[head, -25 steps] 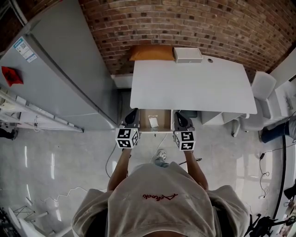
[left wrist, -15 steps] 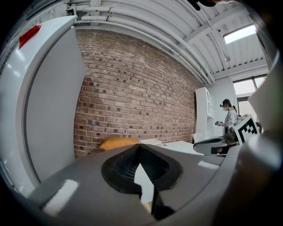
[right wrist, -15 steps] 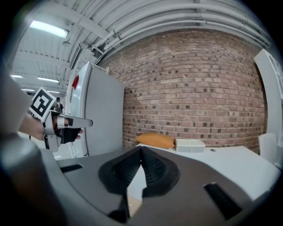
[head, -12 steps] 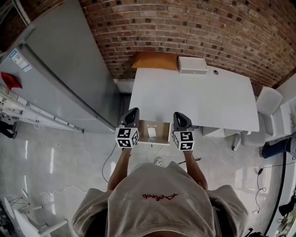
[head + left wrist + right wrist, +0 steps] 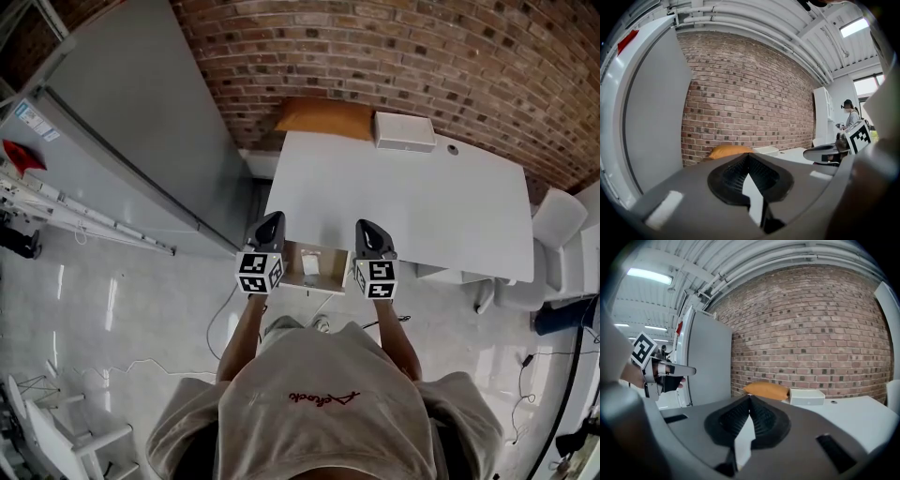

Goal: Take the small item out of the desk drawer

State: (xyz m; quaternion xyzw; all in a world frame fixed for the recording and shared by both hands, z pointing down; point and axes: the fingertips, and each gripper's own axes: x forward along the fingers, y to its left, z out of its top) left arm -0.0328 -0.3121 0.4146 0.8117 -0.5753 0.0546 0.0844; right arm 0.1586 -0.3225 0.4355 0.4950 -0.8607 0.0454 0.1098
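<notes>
The left gripper point(image 5: 271, 223) has its jaws pressed together with nothing between them, and the right gripper point(image 5: 366, 229) is closed and empty too. Both hover at the near edge of the desk point(image 5: 403, 202), one on either side of the open drawer point(image 5: 330, 273) that juts out under that edge. The small white item point(image 5: 310, 266) lies inside the drawer, apart from both grippers. At the desk's far edge sits a white box point(image 5: 405, 131). An orange cushion point(image 5: 323, 117) lies by the desk's far left corner, against the brick wall point(image 5: 375, 56).
</notes>
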